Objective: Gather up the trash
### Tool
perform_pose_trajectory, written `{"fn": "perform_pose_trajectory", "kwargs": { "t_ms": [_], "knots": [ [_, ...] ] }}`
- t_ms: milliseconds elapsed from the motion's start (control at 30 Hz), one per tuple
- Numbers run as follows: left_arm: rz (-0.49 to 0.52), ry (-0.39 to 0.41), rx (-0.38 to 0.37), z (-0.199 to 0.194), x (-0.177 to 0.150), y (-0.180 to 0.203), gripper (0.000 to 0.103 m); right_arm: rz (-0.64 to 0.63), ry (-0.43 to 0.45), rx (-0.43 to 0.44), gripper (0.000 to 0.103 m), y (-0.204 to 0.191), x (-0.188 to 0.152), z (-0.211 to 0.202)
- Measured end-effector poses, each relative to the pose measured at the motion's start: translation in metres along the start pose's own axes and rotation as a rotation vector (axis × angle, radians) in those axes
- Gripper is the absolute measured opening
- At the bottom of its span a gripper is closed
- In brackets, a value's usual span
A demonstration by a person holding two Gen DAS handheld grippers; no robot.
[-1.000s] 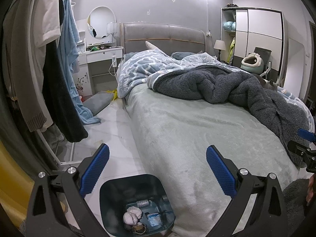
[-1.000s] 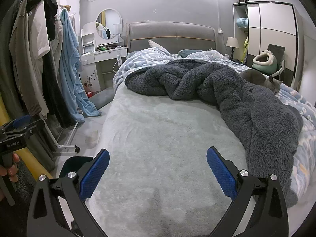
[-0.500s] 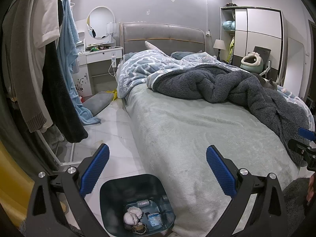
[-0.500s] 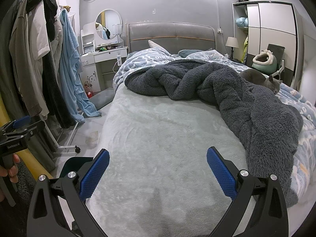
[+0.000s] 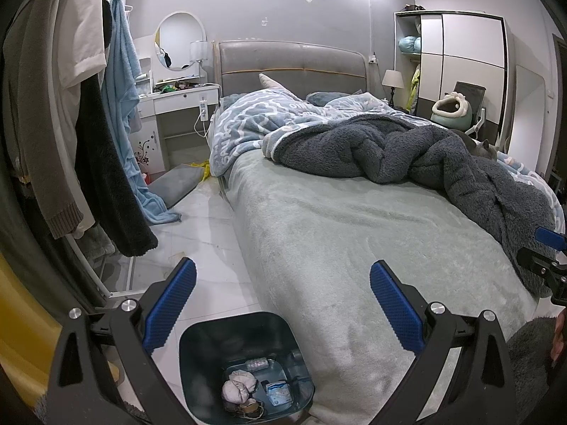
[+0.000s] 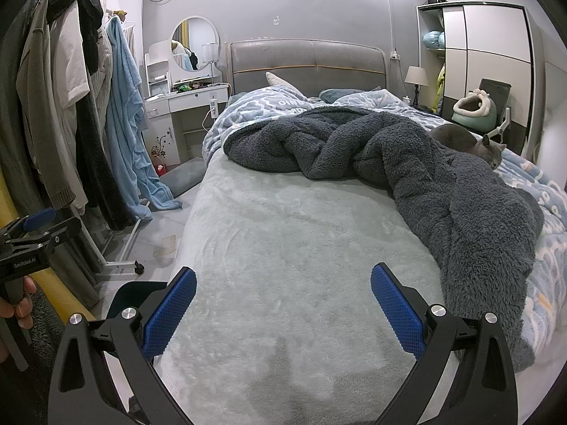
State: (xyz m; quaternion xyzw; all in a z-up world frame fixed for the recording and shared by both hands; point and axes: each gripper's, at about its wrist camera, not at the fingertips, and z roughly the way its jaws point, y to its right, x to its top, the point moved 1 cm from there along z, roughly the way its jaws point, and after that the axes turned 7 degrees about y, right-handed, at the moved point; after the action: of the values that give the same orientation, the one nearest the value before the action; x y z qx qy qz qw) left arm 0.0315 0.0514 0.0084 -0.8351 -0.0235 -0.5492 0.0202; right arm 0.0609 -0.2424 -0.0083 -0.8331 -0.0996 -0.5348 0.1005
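A dark teal bin (image 5: 244, 357) stands on the pale tiled floor (image 5: 209, 248), right against the left side of the bed (image 5: 336, 248) near its foot corner. Inside it lies the collected trash (image 5: 240, 386): a crumpled whitish wad, a small blue and white packet (image 5: 278, 392), a clear wrapper and some brown scraps at the bottom. The left gripper (image 5: 281, 301) hangs just above the bin's rim, its blue-padded fingers (image 5: 170, 299) spread wide apart with nothing between them. The right gripper (image 6: 283, 301) hovers over the foot end of the bed, its fingers (image 6: 397, 310) likewise spread and empty; from there the bin's rim (image 6: 136, 294) peeks out beside the bed's left edge. The grey-green bedspread is bare at the near end, while a dark grey fleece blanket (image 6: 407, 170) is heaped across the far half and trails down the right edge, over a blue patterned quilt (image 5: 255, 124). A grey cat (image 6: 467, 141) lies at the right edge of the bed beside the blanket. Along the left wall a clothes rack (image 6: 71, 106) carries coats and a light blue robe (image 6: 124, 120), with a white dressing table (image 5: 177, 99) and round mirror (image 5: 180, 40) beyond, near the headboard (image 5: 290, 67). A wardrobe (image 5: 460, 67) and a bedside lamp (image 5: 392, 81) stand at the far right
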Motion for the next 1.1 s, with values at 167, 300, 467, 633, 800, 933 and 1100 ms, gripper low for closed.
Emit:
{"fn": "perform_pose_trajectory", "kwargs": {
  "t_ms": [167, 300, 467, 633, 800, 933, 1100],
  "knots": [
    [0.000, -0.001, -0.001, 0.0001, -0.0006, -0.0002, 0.100, 0.001, 0.001, 0.000, 0.100, -0.0001, 0.0000, -0.0001],
    [-0.002, -0.004, -0.003, 0.0014, -0.0040, -0.0003, 0.100, 0.001, 0.001, 0.000, 0.100, 0.0000, 0.0001, -0.0001],
    [0.000, -0.004, -0.002, 0.0015, -0.0032, -0.0006, 0.100, 0.000, 0.001, 0.000, 0.100, -0.0002, -0.0001, -0.0001],
    [0.001, -0.004, -0.002, 0.0015, -0.0040, -0.0005, 0.100, 0.000, 0.000, -0.001, 0.100, -0.0009, -0.0002, -0.0006],
    [-0.002, -0.004, -0.003, 0.0015, -0.0034, -0.0009, 0.100, 0.001, 0.001, -0.001, 0.100, -0.0009, -0.0001, -0.0007],
    [0.001, -0.005, -0.003, 0.0016, -0.0036, -0.0009, 0.100, 0.001, 0.001, -0.001, 0.100, -0.0008, -0.0001, -0.0006],
    [0.002, -0.006, -0.005, 0.0017, -0.0039, -0.0010, 0.100, 0.001, 0.001, -0.001, 0.100, -0.0006, -0.0001, -0.0005]
  ]
}}
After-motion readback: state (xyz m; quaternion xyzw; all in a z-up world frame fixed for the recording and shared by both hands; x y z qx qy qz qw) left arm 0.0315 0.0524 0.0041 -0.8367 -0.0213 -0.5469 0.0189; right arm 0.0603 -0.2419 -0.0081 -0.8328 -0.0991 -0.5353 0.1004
